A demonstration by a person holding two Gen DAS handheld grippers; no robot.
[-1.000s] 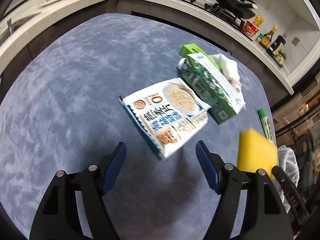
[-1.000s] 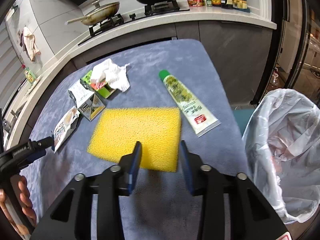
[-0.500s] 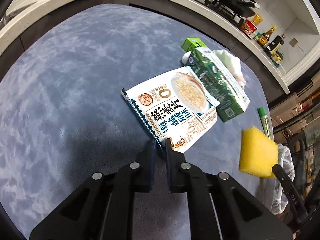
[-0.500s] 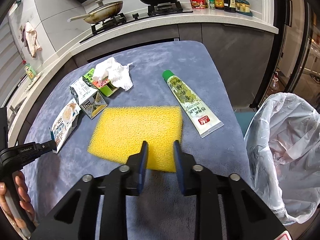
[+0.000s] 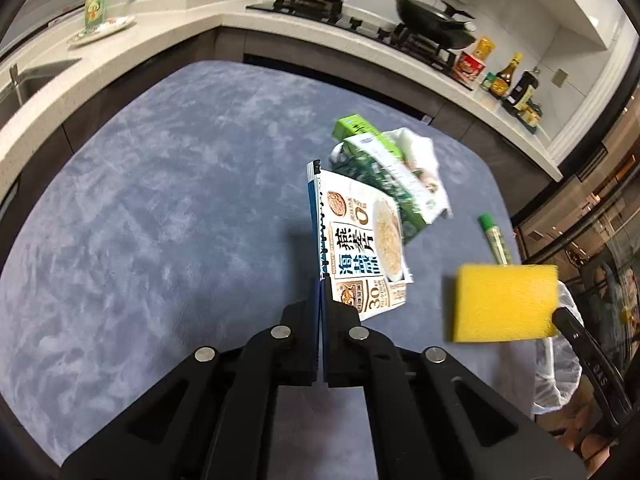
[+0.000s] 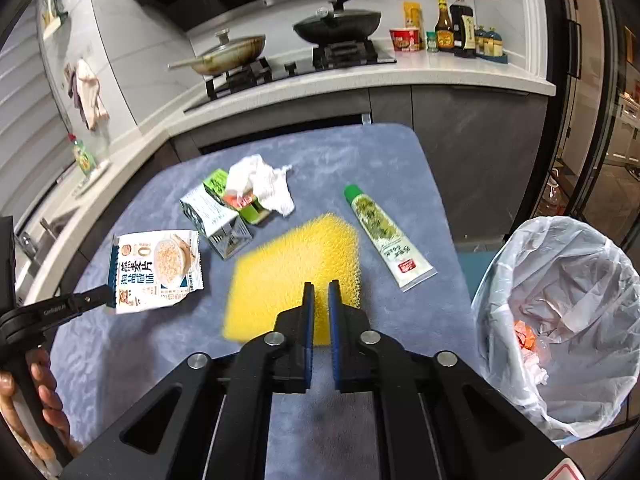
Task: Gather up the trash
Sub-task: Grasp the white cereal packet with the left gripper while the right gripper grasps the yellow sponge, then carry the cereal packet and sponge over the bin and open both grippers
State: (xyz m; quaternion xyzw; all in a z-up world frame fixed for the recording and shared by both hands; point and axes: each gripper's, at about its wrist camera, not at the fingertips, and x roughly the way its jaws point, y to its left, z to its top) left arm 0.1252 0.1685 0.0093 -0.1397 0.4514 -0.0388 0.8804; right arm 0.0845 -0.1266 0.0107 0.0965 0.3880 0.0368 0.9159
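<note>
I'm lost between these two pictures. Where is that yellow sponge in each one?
Left wrist view: the yellow sponge is at lower right, lifted off the table, pinched by the right gripper.
Right wrist view: the sponge is in the middle, just beyond the gripper's tips, which are clamped on its near edge.
Shared landmark: the green-capped tube lies just past the sponge in both.

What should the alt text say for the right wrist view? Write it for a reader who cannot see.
The right tongs pinch a yellow sponge by its near edge, above a blue-grey table. A green-capped tube lies to its right, and a lined trash bin stands beyond the table's right edge.
</note>
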